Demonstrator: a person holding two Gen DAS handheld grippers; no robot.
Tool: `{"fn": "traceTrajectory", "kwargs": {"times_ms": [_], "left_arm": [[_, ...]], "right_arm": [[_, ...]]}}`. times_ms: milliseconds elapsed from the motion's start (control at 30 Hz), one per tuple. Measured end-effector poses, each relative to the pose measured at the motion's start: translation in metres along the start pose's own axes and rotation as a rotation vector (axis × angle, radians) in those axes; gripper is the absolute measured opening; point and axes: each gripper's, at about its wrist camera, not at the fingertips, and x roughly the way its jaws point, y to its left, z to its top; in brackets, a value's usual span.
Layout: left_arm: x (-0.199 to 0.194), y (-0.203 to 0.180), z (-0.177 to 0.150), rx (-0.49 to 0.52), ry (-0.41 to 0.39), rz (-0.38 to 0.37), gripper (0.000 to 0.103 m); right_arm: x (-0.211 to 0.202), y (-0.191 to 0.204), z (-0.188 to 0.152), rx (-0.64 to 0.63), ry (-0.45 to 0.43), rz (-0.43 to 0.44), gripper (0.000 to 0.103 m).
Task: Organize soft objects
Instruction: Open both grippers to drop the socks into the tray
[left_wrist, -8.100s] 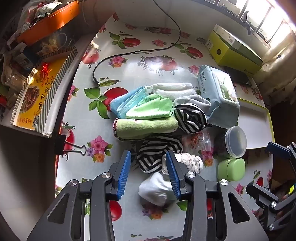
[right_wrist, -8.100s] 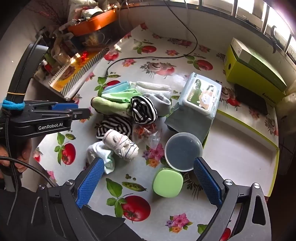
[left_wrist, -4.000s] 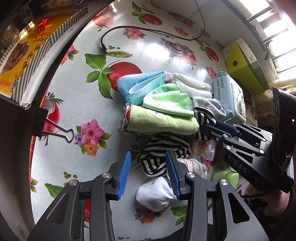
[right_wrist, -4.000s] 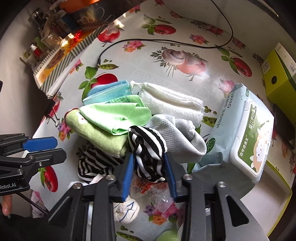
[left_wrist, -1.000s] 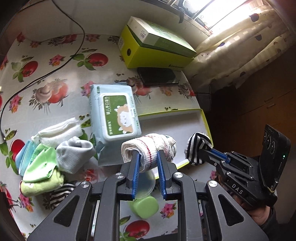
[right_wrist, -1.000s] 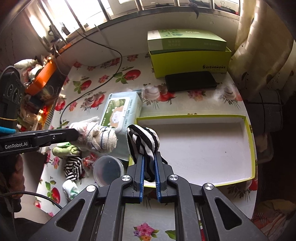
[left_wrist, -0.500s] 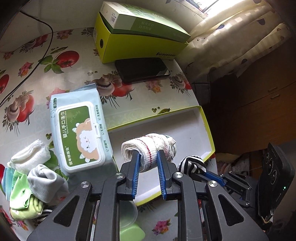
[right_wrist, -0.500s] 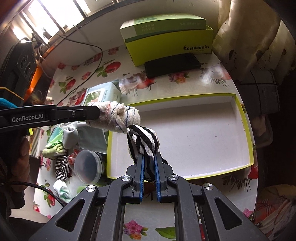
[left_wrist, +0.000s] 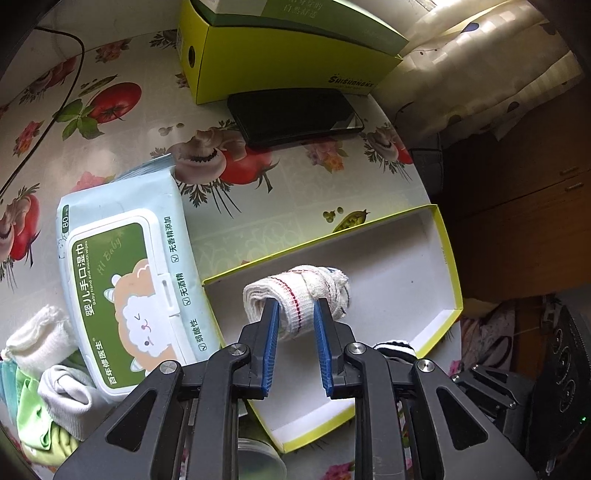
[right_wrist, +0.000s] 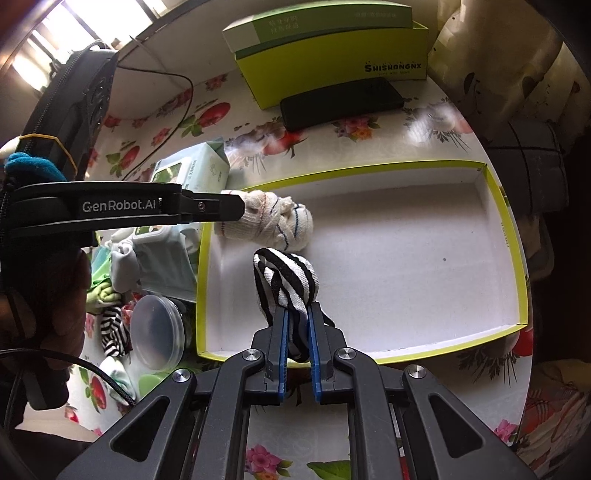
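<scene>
My left gripper (left_wrist: 294, 308) is shut on a rolled white cloth with thin red and blue lines (left_wrist: 295, 291). It holds the roll over the left end of the shallow yellow-rimmed tray (left_wrist: 448, 258). The roll also shows in the right wrist view (right_wrist: 275, 221). My right gripper (right_wrist: 295, 314) is shut on a black-and-white striped sock (right_wrist: 288, 277) and holds it above the tray's (right_wrist: 515, 236) left half, just in front of the white roll. The tray's white floor is bare.
A wet-wipes pack (left_wrist: 122, 273) lies left of the tray. More soft cloths (left_wrist: 44, 398) are piled beyond it. A black phone (left_wrist: 295, 114) and a yellow-green box (left_wrist: 280, 55) sit at the back. A round lidded tub (right_wrist: 159, 336) stands by the tray's near-left corner.
Both grippers took a soft item from the pile and carried it right. In the last second they moved in over the tray and lower, the white roll now above its left end.
</scene>
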Motion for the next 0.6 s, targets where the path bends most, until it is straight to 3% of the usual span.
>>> {"fn": "traceTrajectory", "kwargs": {"times_ms": [267,600], "left_arm": [[-0.026,0.008,-0.001,-0.025,-0.048,0.029,0.021],[-0.069,0.023,-0.014,-0.043,-0.118,0.036,0.022]], "right_arm": [[0.017,0.011,0.006,-0.025,0.037,0.033,0.01],[0.036,0.032,0.004,-0.032,0.116,0.145,0.014]]}}
